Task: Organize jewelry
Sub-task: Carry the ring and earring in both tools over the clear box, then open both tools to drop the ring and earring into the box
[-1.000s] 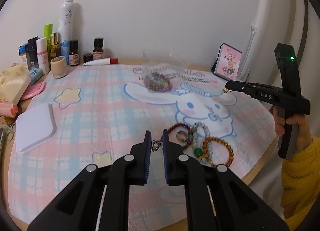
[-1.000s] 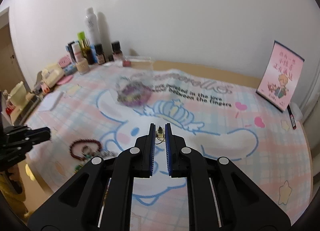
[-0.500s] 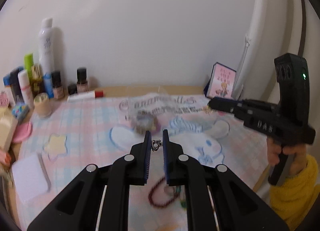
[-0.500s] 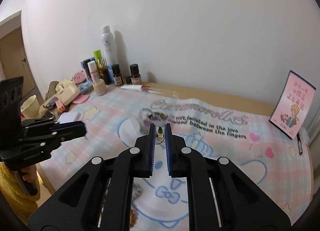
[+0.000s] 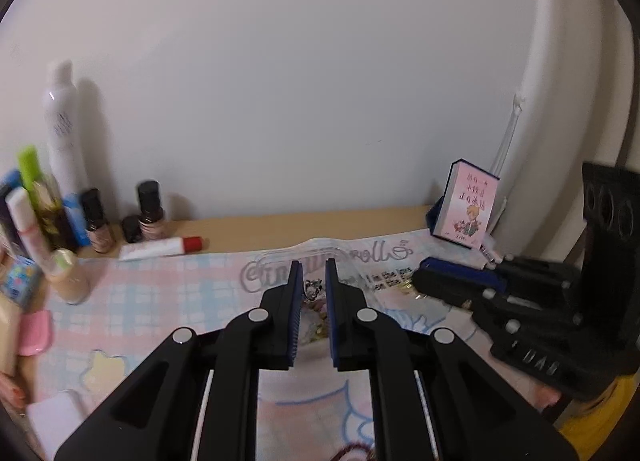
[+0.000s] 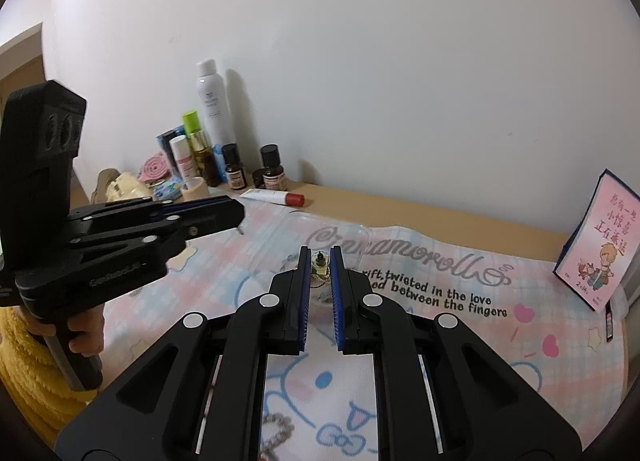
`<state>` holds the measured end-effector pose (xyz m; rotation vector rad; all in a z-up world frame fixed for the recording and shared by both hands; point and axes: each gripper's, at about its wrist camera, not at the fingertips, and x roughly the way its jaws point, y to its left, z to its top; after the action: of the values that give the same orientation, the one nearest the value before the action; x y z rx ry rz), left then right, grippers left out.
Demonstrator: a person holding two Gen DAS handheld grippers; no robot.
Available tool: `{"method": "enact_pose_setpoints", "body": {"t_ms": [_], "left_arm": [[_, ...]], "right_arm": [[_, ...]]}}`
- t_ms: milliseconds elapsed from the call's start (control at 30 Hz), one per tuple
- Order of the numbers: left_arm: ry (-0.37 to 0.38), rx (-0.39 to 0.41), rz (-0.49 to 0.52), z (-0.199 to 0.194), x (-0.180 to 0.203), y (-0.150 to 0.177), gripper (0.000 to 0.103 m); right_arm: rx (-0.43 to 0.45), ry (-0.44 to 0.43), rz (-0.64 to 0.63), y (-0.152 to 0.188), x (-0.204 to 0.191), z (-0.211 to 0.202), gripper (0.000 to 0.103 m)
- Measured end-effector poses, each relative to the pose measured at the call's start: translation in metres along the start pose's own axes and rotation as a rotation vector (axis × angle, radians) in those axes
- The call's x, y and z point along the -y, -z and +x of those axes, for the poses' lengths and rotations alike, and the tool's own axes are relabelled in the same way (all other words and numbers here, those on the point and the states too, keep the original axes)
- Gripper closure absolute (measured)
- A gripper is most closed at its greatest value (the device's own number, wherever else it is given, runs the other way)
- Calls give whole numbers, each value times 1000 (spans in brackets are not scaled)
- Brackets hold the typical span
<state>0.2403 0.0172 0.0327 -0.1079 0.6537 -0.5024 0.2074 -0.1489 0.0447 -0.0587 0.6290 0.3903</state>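
While both are raised over the clear box (image 6: 320,233) on the mat (image 6: 440,341), left gripper (image 5: 311,285) clamps a silver ring (image 5: 312,287); right gripper (image 6: 320,261) clamps a gold earring (image 6: 320,267)

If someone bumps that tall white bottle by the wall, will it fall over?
Probably, yes. The white bottle stands much taller than it is wide, so a knock near its top would likely tip it. It would probably hit the small brown bottles crowded beside it. Its body looks round, so once down it might roll.
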Motion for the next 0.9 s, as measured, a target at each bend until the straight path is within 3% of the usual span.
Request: {"method": "enact_pose_setpoints", "body": {"t_ms": [333,800,900], "left_arm": [[18,-76,-61,43,-12,5,92],[1,-112,-13,65,-4,12,92],[20,-110,-17,66,-7,13,81]], "right_arm": [[-62,-6,8,1,1,41,94],[-79,35,-8,10,1,63,93],[-73,47,-13,12,1,60,93]]}}
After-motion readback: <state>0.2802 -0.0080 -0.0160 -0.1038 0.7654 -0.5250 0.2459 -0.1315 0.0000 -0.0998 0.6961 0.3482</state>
